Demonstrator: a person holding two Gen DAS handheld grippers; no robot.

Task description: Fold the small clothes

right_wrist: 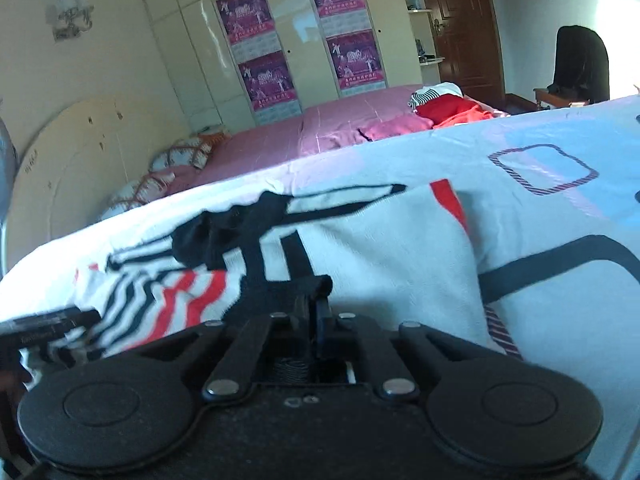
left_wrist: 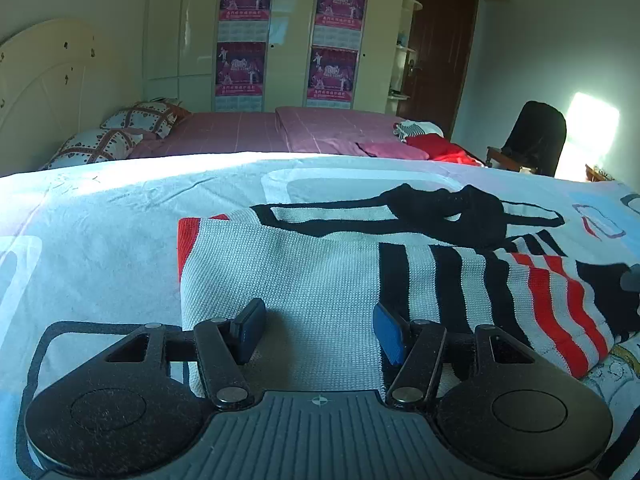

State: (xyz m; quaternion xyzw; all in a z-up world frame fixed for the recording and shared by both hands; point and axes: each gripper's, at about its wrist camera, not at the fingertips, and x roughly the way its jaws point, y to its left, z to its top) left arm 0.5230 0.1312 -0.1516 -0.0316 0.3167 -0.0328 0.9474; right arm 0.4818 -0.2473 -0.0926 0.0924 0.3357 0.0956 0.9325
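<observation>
A small knit sweater point(left_wrist: 320, 280), white-grey with black and red stripes, lies on a light patterned bedspread point(left_wrist: 100, 240). Its striped sleeve point(left_wrist: 540, 300) is folded across on the right. My left gripper point(left_wrist: 320, 330) is open, its blue pads resting on the sweater's near edge with plain knit between them. In the right wrist view the sweater point(right_wrist: 380, 248) fills the middle. My right gripper point(right_wrist: 314, 300) is shut on a black-trimmed edge of the sweater point(right_wrist: 304, 284). The left gripper's tip point(right_wrist: 48, 326) shows at the far left there.
A second bed with a pink cover point(left_wrist: 280, 132) stands behind, with pillows point(left_wrist: 120, 132) and a pile of red and pink clothes point(left_wrist: 432, 146). A wardrobe with posters point(left_wrist: 288, 40), a brown door point(left_wrist: 440, 52) and a dark chair point(left_wrist: 536, 136) line the far side.
</observation>
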